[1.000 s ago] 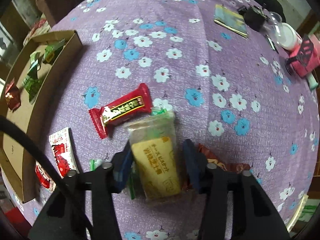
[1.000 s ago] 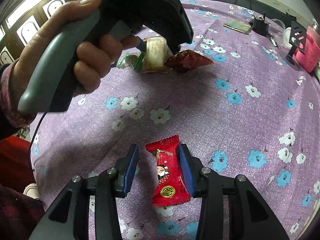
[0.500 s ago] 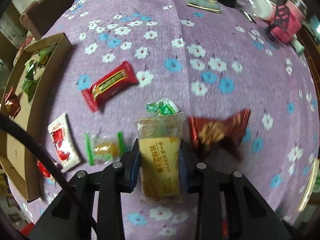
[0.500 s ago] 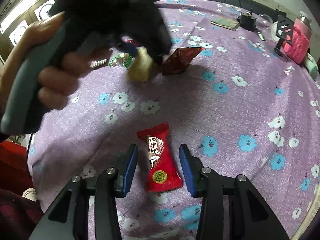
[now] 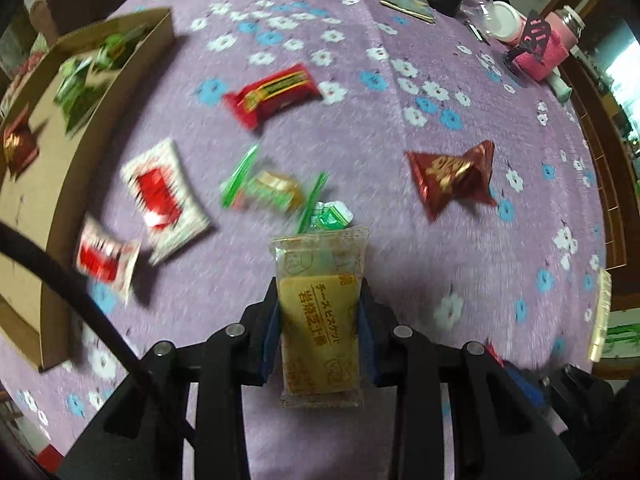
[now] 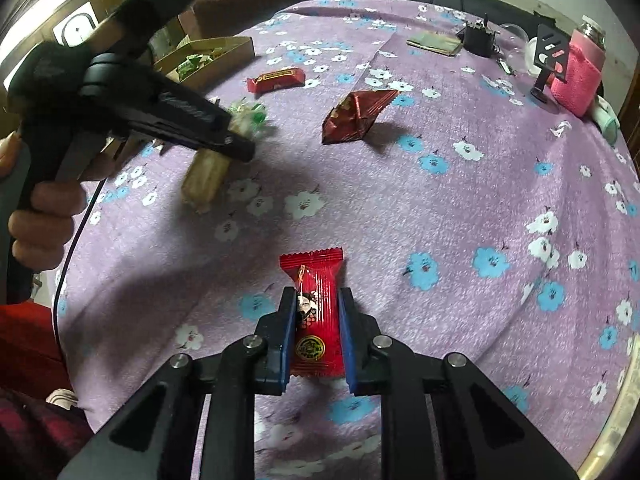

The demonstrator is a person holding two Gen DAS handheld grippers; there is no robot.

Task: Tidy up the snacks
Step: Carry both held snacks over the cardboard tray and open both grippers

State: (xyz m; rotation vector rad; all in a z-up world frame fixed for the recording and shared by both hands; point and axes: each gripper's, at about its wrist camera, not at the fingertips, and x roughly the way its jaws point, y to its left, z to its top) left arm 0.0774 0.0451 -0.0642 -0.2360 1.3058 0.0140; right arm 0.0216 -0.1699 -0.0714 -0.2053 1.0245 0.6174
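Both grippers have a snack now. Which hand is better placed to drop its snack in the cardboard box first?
Left. The left gripper holds the yellow biscuit pack off the cloth, nearer the cardboard box. The right gripper grips the red packet farther away.

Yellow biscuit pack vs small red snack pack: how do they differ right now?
The yellow biscuit pack has a clear wrapper; the small red snack pack is opaque red. The biscuit pack is wider. The biscuit pack sits in the left gripper, lifted off the cloth; the red pack in the right gripper. Both are gripped across their width.
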